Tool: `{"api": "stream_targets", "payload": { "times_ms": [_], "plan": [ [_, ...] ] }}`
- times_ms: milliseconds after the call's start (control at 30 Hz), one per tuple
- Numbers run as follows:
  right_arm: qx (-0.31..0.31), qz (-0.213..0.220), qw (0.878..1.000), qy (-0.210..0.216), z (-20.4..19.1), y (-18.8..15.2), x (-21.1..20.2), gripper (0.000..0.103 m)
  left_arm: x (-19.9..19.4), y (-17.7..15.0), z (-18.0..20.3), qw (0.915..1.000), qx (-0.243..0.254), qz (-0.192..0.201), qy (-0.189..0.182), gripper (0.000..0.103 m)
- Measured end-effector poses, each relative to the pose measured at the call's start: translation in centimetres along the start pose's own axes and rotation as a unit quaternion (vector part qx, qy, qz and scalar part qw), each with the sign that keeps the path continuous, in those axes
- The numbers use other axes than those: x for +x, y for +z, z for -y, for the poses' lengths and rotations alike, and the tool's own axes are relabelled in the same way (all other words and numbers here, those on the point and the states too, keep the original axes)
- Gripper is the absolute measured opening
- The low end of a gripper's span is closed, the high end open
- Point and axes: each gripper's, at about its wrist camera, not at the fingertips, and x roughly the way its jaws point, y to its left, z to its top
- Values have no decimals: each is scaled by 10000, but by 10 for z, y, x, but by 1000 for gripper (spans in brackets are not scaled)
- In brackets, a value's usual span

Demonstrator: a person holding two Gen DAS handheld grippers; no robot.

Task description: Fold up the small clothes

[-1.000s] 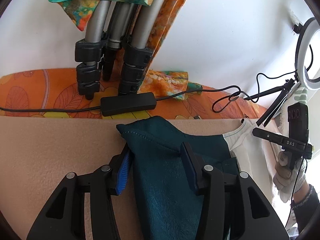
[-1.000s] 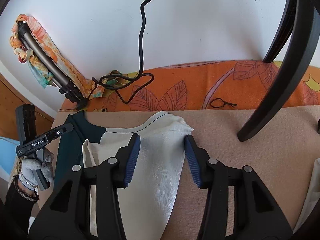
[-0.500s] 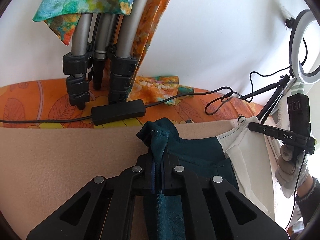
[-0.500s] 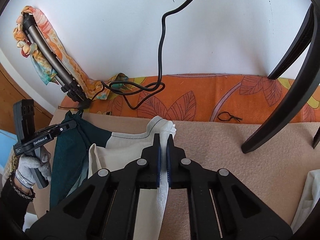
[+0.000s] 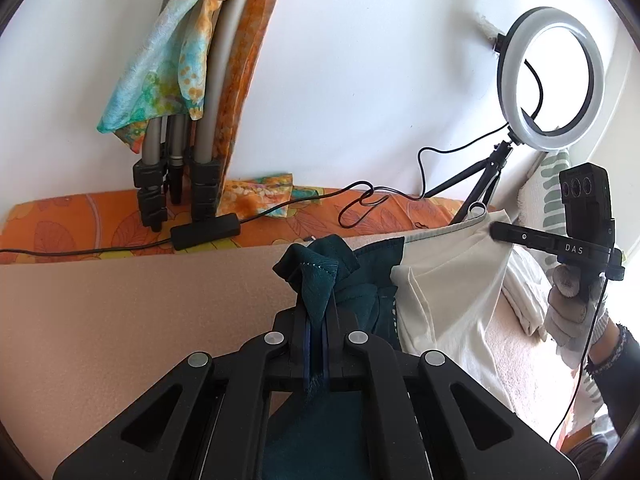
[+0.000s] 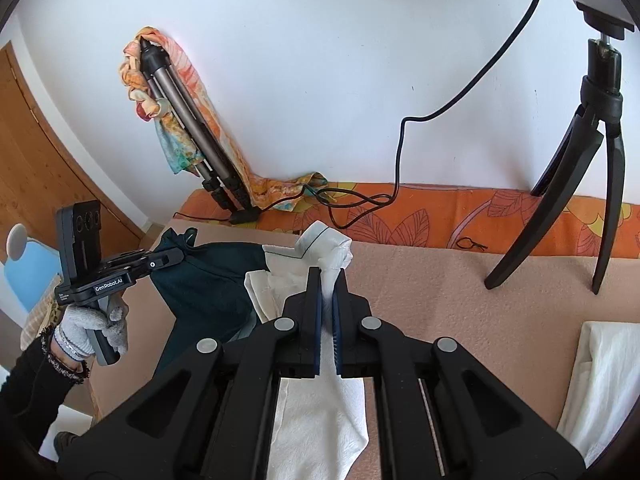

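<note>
A small garment, half dark teal (image 5: 352, 288) and half cream (image 5: 448, 280), hangs stretched between both grippers above the beige blanket (image 5: 120, 320). My left gripper (image 5: 316, 320) is shut on the teal corner. My right gripper (image 6: 327, 292) is shut on the cream corner (image 6: 328, 248). In the left wrist view the right gripper (image 5: 500, 234) pinches the cream edge at the right. In the right wrist view the left gripper (image 6: 176, 254) pinches the teal half (image 6: 212, 280) at the left.
A folded tripod wrapped in a colourful scarf (image 5: 176, 136) and a black cable box (image 5: 206, 236) sit at the back on orange fabric (image 6: 440, 216). A ring light on a small tripod (image 5: 548, 76) stands at the right. Folded white cloth (image 6: 604, 384) lies at the right.
Both grippers closed on the garment's corners, then lifted it off the blanket. The garment now hangs stretched between them.
</note>
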Motion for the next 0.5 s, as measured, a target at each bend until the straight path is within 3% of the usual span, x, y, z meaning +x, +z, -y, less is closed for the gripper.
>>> {"api": "stream_targets", "payload": {
  "times_ms": [267,500],
  "plan": [
    [-234,29,9997,95,-47,-35,-55,5,-51,-28,34,9996,225,109,-102,2],
    [-288,-80,9988,376,-89,-93,-101,5,-100,-85,59,9989,384,25,-268,2]
  ]
}}
